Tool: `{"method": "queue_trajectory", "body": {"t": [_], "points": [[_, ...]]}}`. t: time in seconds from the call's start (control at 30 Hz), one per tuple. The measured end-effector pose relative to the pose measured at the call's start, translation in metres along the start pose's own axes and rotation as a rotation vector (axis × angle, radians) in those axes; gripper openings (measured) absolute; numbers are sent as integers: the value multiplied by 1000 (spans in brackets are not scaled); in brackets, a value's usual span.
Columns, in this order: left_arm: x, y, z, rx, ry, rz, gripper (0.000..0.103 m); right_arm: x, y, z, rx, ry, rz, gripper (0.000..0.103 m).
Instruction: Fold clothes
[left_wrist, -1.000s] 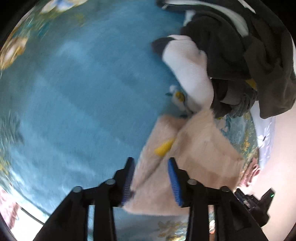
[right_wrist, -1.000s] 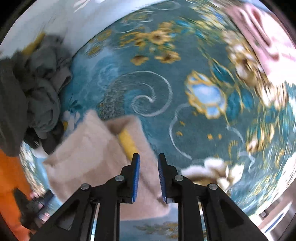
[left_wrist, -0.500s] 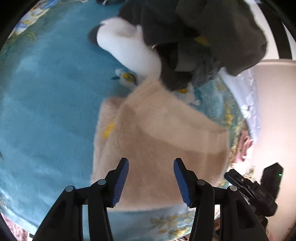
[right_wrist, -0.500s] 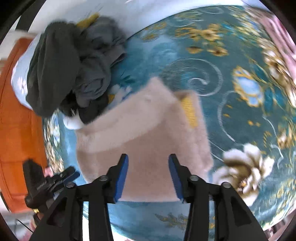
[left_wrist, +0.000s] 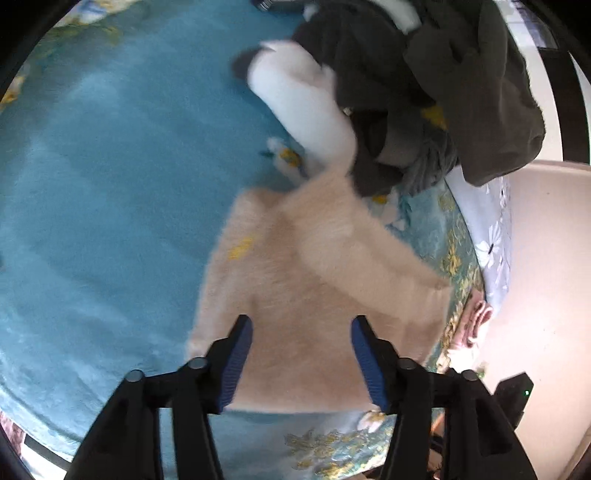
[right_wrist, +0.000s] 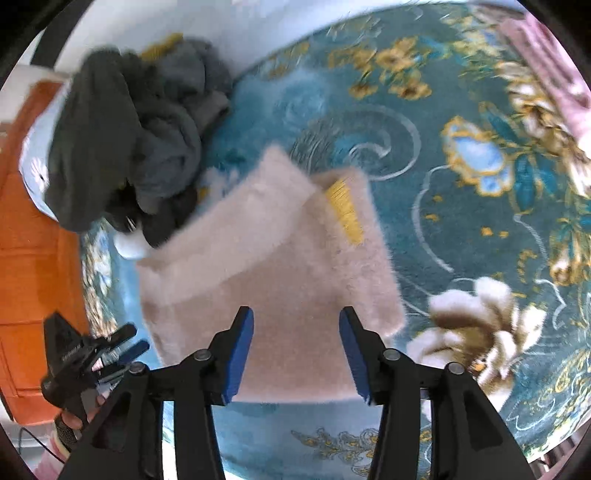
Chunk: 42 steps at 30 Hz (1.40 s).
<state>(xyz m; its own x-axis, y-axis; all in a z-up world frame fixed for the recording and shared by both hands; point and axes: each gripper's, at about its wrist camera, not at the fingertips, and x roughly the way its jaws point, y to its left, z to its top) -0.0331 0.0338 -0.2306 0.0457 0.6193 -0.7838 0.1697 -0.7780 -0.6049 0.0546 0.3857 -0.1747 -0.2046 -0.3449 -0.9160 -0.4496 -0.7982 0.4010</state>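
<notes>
Both tongs opening: left gripper (left_wrist: 301, 360) and right gripper (right_wrist: 297, 350) moderately wide, nothing pinched, over near edge of folded beige sweater (left_wrist: 314, 295) lying flat on teal floral rug (left_wrist: 110, 184). Risk: dark clothes pile (left_wrist: 424, 92) touches far corner; grabbing next item may drag fold apart.

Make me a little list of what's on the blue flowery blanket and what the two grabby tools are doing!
surface: teal flowered blanket
folded item: fuzzy beige sweater, lying flat, sleeve folded across it
yellow mark: yellow patch near the sweater's top edge
unfolded pile: dark grey clothes heaped just beyond the sweater
white piece: white fluffy garment sticking out of the pile
left tool: opening, above the sweater, nothing between its pads
right tool: opening, above the sweater, nothing held
</notes>
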Motion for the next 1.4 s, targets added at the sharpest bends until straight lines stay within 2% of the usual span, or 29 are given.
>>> {"method": "queue_trajectory", "body": {"t": [0.03,0.07,0.1,0.13,0.23,0.3,0.4,0.5,0.67,0.8,0.87,0.93,1.03,1.1,1.2,1.4], "points": [[2,8,-2,-13,2,14,66,-3,-10,-3,30,-13,9,67],[8,18,-4,-37,22,30,68,-4,-20,-7,63,-18,14,70],[15,30,-12,-68,51,41,70,-2,-31,-11,97,-9,14,79],[20,43,-18,-93,70,41,71,3,-42,-15,129,5,13,80],[32,61,-28,-128,98,12,77,20,-73,-25,233,49,52,80],[38,61,-26,-109,93,-11,81,28,-83,-28,269,52,99,80],[44,57,-13,-78,70,-25,82,39,-85,-17,263,33,153,80],[53,57,1,-92,54,-52,82,52,-82,-2,239,34,194,80],[72,62,6,-150,68,-107,82,75,-86,7,234,81,207,80],[71,63,3,-169,50,-131,82,78,-90,6,243,69,233,80],[69,62,2,-173,45,-132,71,80,-89,5,254,69,246,72],[67,56,1,-171,41,-120,56,80,-88,3,267,68,234,65],[58,41,-1,-133,26,-58,38,75,-82,2,273,64,209,49],[48,30,-4,-109,13,-20,30,68,-77,3,273,62,199,41],[23,10,-11,-67,-14,-8,25,51,-68,1,268,61,202,34],[-30,-31,-31,47,-36,55,23,11,-42,-13,228,77,209,32]]}}
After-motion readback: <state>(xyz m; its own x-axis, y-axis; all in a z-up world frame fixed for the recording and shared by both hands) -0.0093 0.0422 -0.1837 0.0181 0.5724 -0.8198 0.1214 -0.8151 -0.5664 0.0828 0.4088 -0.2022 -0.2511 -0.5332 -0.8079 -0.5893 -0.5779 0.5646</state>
